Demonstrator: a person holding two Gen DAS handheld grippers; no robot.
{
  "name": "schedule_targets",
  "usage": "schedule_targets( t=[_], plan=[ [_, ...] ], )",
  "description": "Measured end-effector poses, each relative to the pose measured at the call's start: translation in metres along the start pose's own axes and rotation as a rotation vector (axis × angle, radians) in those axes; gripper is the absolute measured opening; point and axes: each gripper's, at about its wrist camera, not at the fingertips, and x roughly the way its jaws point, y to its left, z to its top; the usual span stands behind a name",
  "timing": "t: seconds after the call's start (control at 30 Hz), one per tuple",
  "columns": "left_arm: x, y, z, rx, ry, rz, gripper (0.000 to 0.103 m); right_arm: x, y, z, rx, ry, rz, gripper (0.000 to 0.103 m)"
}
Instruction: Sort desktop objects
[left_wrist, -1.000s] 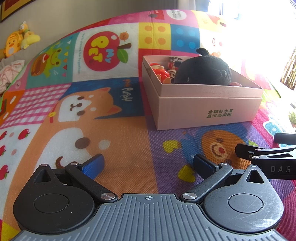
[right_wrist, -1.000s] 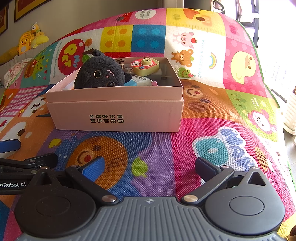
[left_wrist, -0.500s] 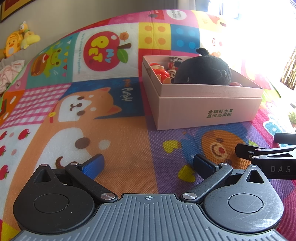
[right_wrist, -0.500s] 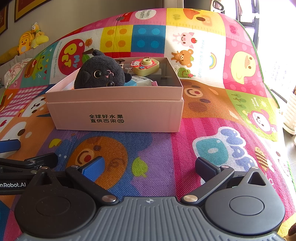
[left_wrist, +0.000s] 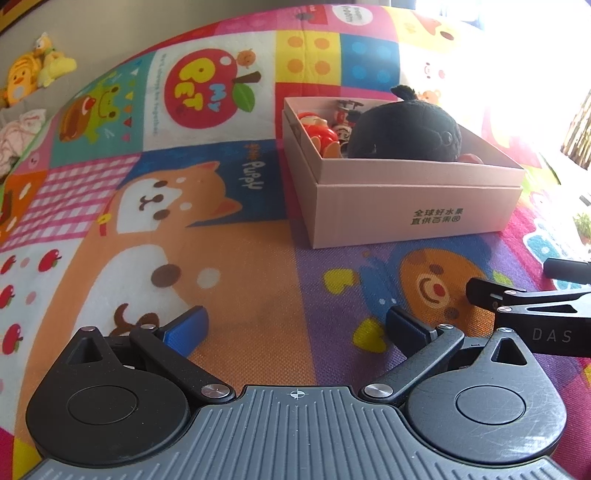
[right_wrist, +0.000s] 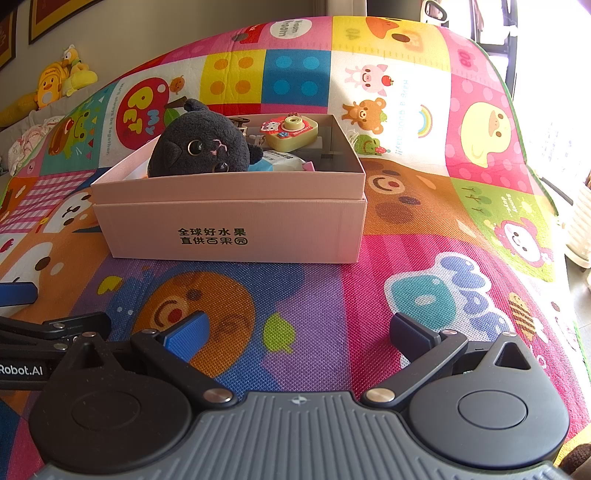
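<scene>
A pink cardboard box (right_wrist: 236, 229) (left_wrist: 413, 210) stands on the colourful play mat. Inside it sit a black plush cat (right_wrist: 207, 147) (left_wrist: 406, 129), a yellow toy camera (right_wrist: 291, 131), a white and blue packet (right_wrist: 280, 162) and a red toy (left_wrist: 317, 129). My left gripper (left_wrist: 295, 328) is open over the mat, in front of and left of the box, with nothing between its fingers. My right gripper (right_wrist: 299, 332) is open too, held in front of the box with empty fingers. Each gripper's side shows at the edge of the other's view.
The play mat (right_wrist: 424, 184) covers the whole surface and drops away at the right. Yellow plush toys (right_wrist: 59, 81) (left_wrist: 33, 74) and a pale cloth (left_wrist: 18, 136) lie against the wall at the far left. Bright window light washes out the right side.
</scene>
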Motion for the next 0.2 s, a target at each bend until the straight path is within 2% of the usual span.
schedule_targets(
  t=[0.2],
  plan=[
    [-0.0007, 0.0018, -0.0021, -0.017, -0.011, -0.007, 0.103, 0.0003, 0.0002, 0.0, 0.0, 0.0, 0.0, 0.103]
  ],
)
